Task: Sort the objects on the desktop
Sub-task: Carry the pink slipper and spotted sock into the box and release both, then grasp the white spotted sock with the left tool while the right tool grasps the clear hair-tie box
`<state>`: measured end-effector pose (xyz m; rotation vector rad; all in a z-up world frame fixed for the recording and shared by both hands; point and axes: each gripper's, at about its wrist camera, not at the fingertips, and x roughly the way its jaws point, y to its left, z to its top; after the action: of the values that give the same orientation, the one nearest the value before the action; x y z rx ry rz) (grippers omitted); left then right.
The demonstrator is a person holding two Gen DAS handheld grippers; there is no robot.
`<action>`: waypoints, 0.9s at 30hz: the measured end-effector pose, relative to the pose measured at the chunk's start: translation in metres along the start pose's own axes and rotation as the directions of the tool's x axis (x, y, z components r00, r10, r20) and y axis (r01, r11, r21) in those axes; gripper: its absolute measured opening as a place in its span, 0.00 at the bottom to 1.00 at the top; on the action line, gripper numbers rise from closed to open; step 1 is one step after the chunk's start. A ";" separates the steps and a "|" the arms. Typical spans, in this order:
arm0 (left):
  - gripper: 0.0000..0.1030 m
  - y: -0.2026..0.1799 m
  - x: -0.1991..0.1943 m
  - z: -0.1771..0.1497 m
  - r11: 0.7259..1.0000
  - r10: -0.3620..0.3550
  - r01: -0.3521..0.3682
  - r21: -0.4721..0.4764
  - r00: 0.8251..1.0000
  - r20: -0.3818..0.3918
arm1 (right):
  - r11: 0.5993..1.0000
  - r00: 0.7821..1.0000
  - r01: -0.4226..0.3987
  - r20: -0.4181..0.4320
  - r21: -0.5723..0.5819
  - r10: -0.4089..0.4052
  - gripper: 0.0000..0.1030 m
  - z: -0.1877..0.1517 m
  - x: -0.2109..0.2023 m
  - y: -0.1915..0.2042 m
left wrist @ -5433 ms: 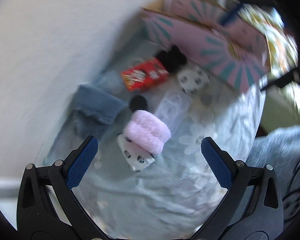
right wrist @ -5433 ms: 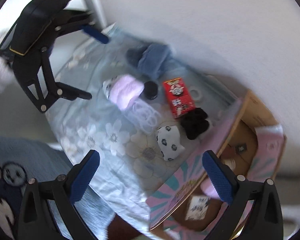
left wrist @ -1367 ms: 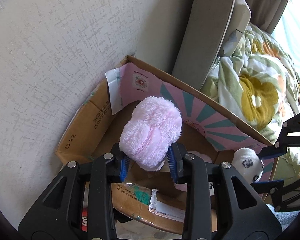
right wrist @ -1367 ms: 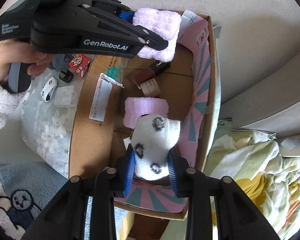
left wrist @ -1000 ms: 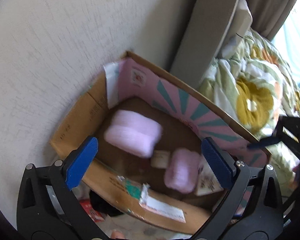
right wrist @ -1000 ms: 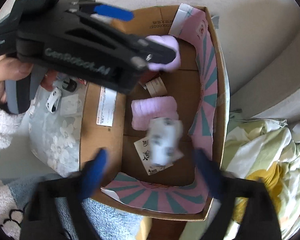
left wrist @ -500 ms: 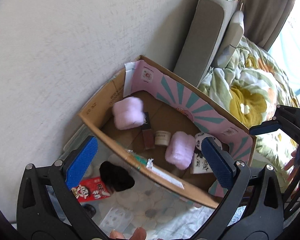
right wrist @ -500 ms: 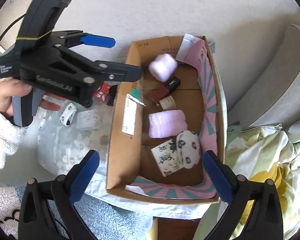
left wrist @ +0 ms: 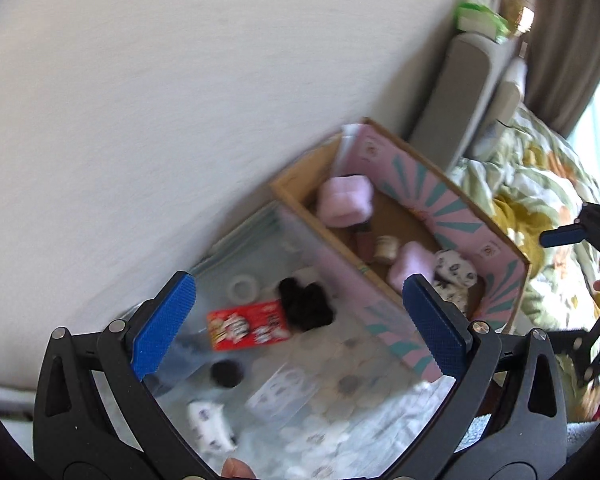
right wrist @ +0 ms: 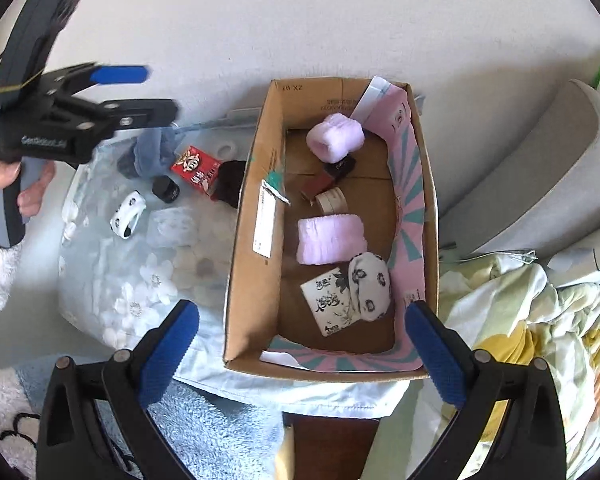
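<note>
My left gripper (left wrist: 300, 320) is wide open w/ nothing in it. My right gripper (right wrist: 300, 344) is wide open too, also empty. In the right view I see my left hand (right wrist: 4, 184) at 9 o'clock, wrapped round the left gripper's handle.

The cardboard box (right wrist: 248, 240) sits on a table w/ a flowery blue cloth (right wrist: 140, 280), right by the white wall (right wrist: 300, 20). Inside the box: a pink fluffy roll (right wrist: 335, 142) near the far end, a 2nd pink roll (right wrist: 331, 239) in the middle, and a white spotty sock (right wrist: 370, 287) at 5 o'clock from it, touching a small card w/ black drawings (right wrist: 332, 304). A dark tube (right wrist: 332, 174) and a tape roll (right wrist: 332, 199) lie between the 2 pink rolls.

Out on the cloth, at 9 o'clock from the box: a red snack pack (right wrist: 196, 168), a black fuzzy thing (right wrist: 230, 186) touching the box side, a blue cloth lump (right wrist: 152, 152), a small black jar (right wrist: 166, 190), another spotty sock (right wrist: 127, 214), and a clear plastic case (right wrist: 172, 226).

A flowery blanket (right wrist: 540, 320) is at 4 o'clock from the box.
</note>
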<state>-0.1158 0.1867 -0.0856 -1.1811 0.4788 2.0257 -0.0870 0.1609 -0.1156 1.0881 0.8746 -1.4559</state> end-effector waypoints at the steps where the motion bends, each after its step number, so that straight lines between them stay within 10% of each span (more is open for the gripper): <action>1: 1.00 0.009 -0.008 -0.003 1.000 0.004 -0.004 -0.020 1.000 0.013 | 1.000 1.000 0.009 0.001 0.002 -0.009 1.00 0.001 -0.001 0.002; 16: 1.00 0.112 -0.091 -0.084 0.951 0.225 -0.208 -0.228 0.973 0.053 | 0.991 0.996 0.024 0.089 -0.135 -0.012 1.00 0.035 -0.007 0.085; 27: 1.00 0.111 -0.061 -0.188 0.891 0.302 -0.293 -0.347 0.953 -0.028 | 0.989 0.993 0.005 0.119 -0.150 0.014 1.00 0.036 0.054 0.167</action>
<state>-0.0688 -0.0301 -0.1337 -1.3520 0.3083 2.4641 0.0707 0.0830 -0.1494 0.8808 0.8806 -1.4125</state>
